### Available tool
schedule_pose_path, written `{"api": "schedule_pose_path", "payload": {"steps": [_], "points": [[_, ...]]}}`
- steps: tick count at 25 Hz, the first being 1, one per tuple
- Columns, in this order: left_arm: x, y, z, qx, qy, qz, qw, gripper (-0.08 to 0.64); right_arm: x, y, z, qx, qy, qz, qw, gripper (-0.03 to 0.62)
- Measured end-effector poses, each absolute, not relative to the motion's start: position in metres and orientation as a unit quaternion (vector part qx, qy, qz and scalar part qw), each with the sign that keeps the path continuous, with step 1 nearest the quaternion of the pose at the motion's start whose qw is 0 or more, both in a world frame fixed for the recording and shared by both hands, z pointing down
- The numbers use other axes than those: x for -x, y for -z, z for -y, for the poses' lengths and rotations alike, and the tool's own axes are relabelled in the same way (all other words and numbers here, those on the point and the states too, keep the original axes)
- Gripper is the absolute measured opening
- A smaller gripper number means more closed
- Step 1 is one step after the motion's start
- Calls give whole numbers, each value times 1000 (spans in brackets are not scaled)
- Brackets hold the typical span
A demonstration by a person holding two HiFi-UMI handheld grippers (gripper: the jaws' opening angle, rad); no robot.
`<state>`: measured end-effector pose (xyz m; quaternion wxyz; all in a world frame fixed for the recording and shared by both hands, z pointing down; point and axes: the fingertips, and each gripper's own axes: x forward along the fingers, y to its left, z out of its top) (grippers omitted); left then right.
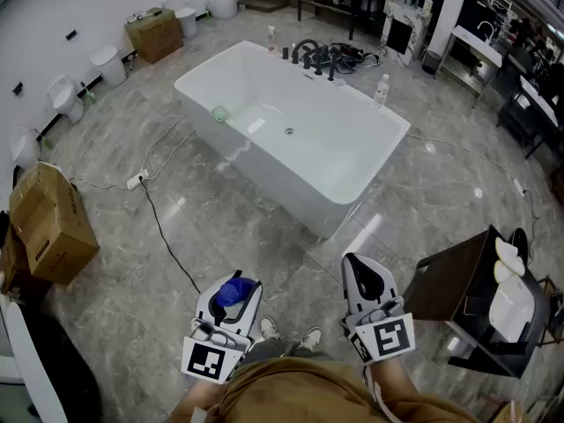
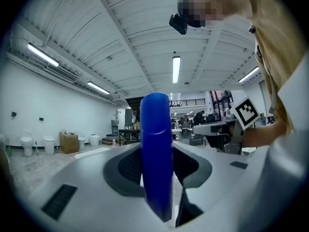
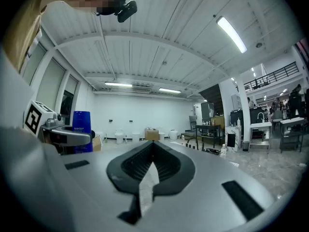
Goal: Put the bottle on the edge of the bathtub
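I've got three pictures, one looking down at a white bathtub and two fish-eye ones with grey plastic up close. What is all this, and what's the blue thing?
A person holds two grasping tools; the cubes with black-and-white squares are part of them. The downward picture comes from a camera on the person's head. The other two come from cameras riding on each tool, looking along its jaws. The left tool grips a blue bottle. The right tool is shut and empty. Ahead on the stone floor stands the white bathtub, dark taps at its far end, a cardboard box to the left.
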<state>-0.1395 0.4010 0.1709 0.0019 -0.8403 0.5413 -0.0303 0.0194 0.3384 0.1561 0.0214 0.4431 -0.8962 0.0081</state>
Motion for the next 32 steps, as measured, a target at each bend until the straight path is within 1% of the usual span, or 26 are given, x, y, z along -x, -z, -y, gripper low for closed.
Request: {"api": "schedule_pose_path", "payload": {"steps": [3, 6, 12, 14, 25, 32], "points": [[152, -166, -391, 844, 15, -536, 0, 149, 3, -149, -329, -445, -8, 896, 20, 3], [163, -160, -381, 847, 3, -531, 13, 149, 20, -145, -323, -444, 0, 896, 23, 3], [172, -164, -374, 859, -1, -513, 9, 149, 26, -148, -321, -462, -8, 887, 19, 3], [175, -167, -374, 861, -4, -509, 6, 149, 26, -151, -323, -467, -13, 884, 18, 3], [176, -187, -358, 881, -21, -473, -12, 149, 13, -168, -335, -518, -7, 853, 66, 3], [161, -191, -341, 892, -11, -452, -18, 149, -11, -172, -317, -546, -15, 835, 66, 3]]}}
